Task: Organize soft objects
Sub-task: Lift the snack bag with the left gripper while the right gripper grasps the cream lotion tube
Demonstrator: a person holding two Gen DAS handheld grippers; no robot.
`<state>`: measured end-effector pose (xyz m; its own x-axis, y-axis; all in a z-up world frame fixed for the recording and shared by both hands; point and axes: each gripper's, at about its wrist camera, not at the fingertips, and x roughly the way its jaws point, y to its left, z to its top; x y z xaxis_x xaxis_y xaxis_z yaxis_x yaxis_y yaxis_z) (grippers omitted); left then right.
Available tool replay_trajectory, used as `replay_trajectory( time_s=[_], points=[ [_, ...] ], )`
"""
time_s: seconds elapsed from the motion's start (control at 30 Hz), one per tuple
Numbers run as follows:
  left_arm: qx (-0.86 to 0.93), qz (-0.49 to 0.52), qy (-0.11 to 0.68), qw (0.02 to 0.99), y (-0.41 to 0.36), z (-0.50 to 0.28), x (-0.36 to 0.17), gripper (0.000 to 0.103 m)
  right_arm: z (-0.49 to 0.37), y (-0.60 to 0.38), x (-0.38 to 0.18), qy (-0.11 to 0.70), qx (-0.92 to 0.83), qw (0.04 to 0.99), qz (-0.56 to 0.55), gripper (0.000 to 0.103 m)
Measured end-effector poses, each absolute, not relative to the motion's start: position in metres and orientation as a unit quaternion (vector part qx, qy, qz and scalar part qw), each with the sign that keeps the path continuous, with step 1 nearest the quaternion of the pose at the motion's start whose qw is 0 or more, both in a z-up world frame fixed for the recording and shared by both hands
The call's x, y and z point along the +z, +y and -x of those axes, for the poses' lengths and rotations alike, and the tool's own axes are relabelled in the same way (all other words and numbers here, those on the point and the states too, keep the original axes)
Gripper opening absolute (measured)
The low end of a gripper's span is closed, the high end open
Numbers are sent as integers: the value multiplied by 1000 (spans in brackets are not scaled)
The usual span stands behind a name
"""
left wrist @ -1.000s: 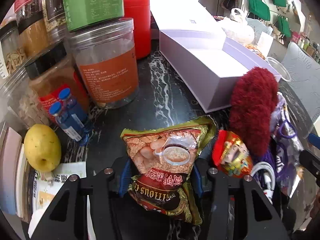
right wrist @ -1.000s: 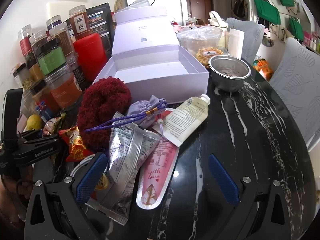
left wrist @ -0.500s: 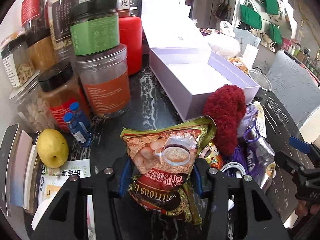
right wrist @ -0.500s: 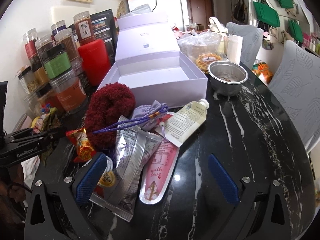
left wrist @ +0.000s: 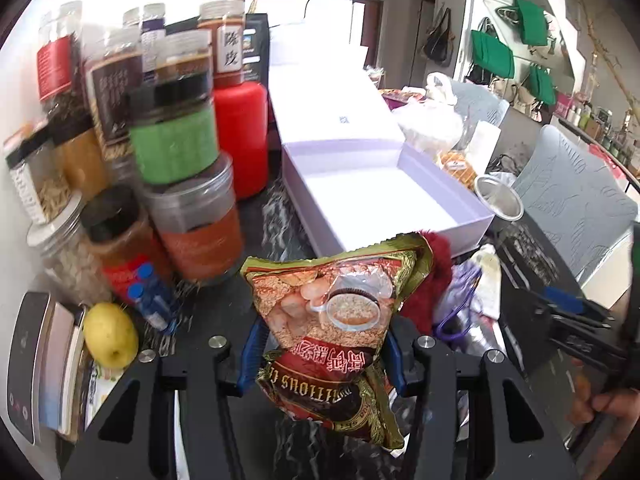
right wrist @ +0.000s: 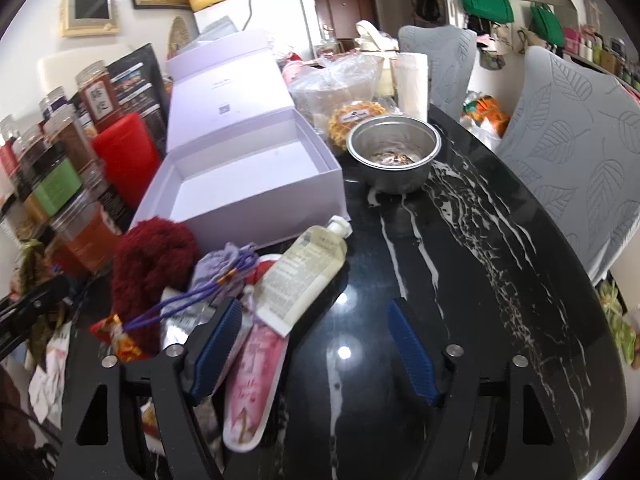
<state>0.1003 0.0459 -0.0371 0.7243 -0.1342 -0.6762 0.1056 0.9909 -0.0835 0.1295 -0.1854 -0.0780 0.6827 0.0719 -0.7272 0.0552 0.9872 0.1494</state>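
Observation:
My left gripper (left wrist: 322,354) is shut on a gold and red cereal snack bag (left wrist: 338,316) and holds it in the air before the open lavender box (left wrist: 384,196). My right gripper (right wrist: 312,340) is open and empty, low over the black marble table. Just left of it lies a pile of soft things: a dark red fluffy item (right wrist: 154,256), a lilac drawstring pouch (right wrist: 224,268), a cream squeeze tube (right wrist: 304,276), a pink pouch (right wrist: 250,380) and a silver packet (right wrist: 178,326). The box (right wrist: 248,184) stands empty behind the pile.
Stacked jars (left wrist: 172,148) and a red canister (left wrist: 240,140) crowd the left side. A lemon (left wrist: 110,334) and small blue bottles (left wrist: 152,300) lie near them. A steel bowl (right wrist: 394,156) stands right of the box. Grey chairs (right wrist: 572,152) flank the table's right edge.
My left gripper has risen with the snack bag, so the box's inside now shows below. My right gripper has lifted and shifted slightly right; it stays open.

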Motion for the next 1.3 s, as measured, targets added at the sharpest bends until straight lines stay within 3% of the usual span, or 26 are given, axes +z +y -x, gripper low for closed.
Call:
replay_trajectory(
  time_s=[0.17, 0.57, 0.67, 0.87, 1.3],
  points=[
    [-79, 20, 364, 928, 36, -113, -35, 49, -154, -193, -94, 419, -7, 902, -101, 56],
    [-86, 30, 389, 917, 31, -134, -51, 49, -188, -185, -113, 437, 25, 888, -140, 47],
    [-83, 30, 390, 917, 33, -133, -53, 49, -186, -184, -114, 420, 36, 892, -161, 26],
    [-81, 30, 392, 916, 35, -130, -54, 49, -165, -186, -95, 369, 7, 920, -134, 10],
    [-107, 20, 381, 918, 22, -106, -47, 49, -113, -206, -76, 350, -2, 928, -125, 10]
  ],
)
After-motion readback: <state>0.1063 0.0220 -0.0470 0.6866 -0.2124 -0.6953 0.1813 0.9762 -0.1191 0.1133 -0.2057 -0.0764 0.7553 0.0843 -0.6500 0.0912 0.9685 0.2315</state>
